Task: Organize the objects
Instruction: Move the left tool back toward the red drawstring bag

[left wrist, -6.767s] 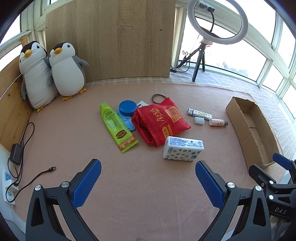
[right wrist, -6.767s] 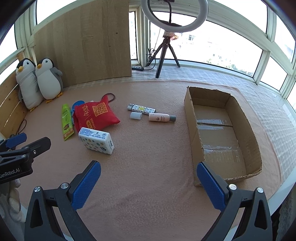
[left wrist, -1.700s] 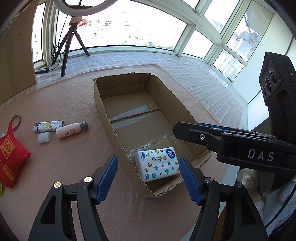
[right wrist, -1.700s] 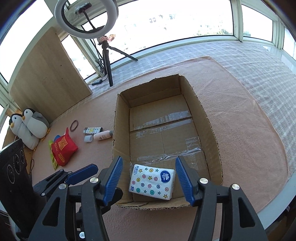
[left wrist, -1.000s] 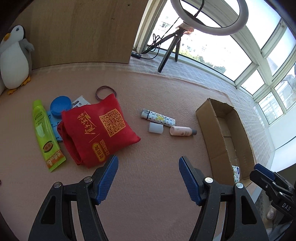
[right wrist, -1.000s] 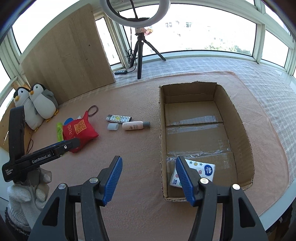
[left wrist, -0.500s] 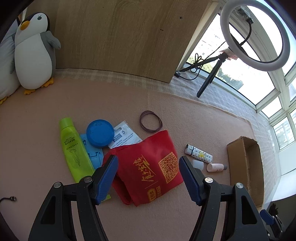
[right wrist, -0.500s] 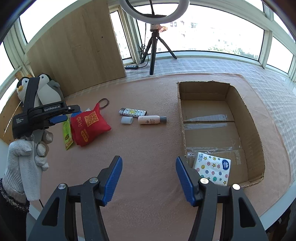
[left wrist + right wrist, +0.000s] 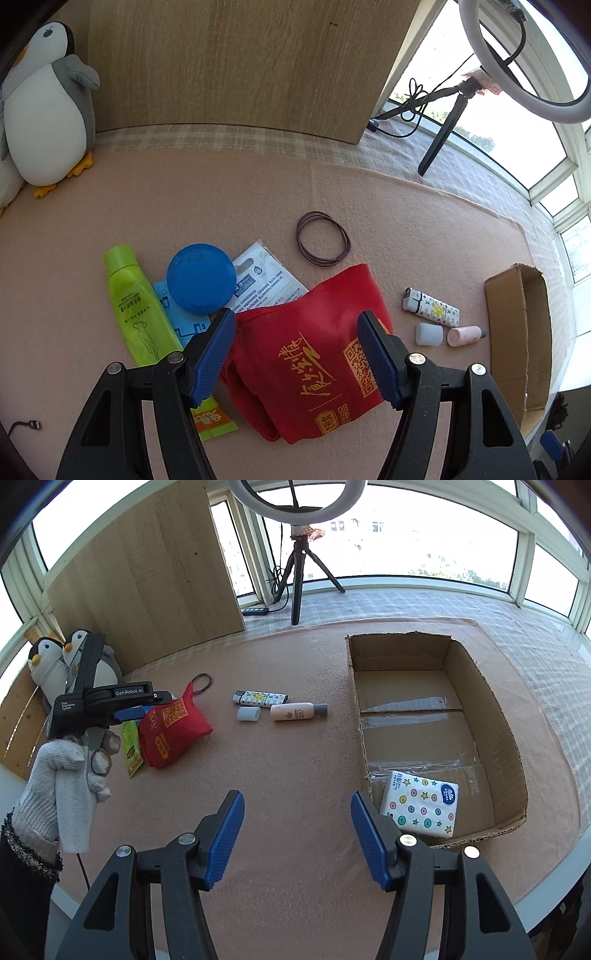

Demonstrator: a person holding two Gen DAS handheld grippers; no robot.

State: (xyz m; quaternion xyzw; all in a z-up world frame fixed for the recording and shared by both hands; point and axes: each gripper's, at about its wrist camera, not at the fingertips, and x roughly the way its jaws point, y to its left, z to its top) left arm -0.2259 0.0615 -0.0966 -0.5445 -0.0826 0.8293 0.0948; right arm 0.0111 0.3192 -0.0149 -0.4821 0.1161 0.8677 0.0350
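Note:
My left gripper (image 9: 297, 332) is open and hovers just above the red cloth bag (image 9: 317, 362), its fingers astride the bag's upper end. Left of the bag lie a green tube (image 9: 136, 310), a blue round lid (image 9: 200, 277) and a white packet (image 9: 262, 280). In the right wrist view, a gloved hand (image 9: 62, 775) holds the left gripper (image 9: 136, 712) over the bag (image 9: 173, 727). My right gripper (image 9: 297, 823) is open and empty above bare mat. The cardboard box (image 9: 354, 709) holds a star-patterned tissue pack (image 9: 421, 804).
A dark hair band (image 9: 323, 243), a patterned lighter (image 9: 260, 698), a white cap (image 9: 248, 714) and a pink bottle (image 9: 297, 712) lie between bag and box. Plush penguins (image 9: 48, 114) and a wooden board stand behind. A ring light tripod (image 9: 299, 579) stands at the back.
My left gripper has moved in closer and lower over the red bag, which now fills the space between its fingers. The right gripper has barely shifted.

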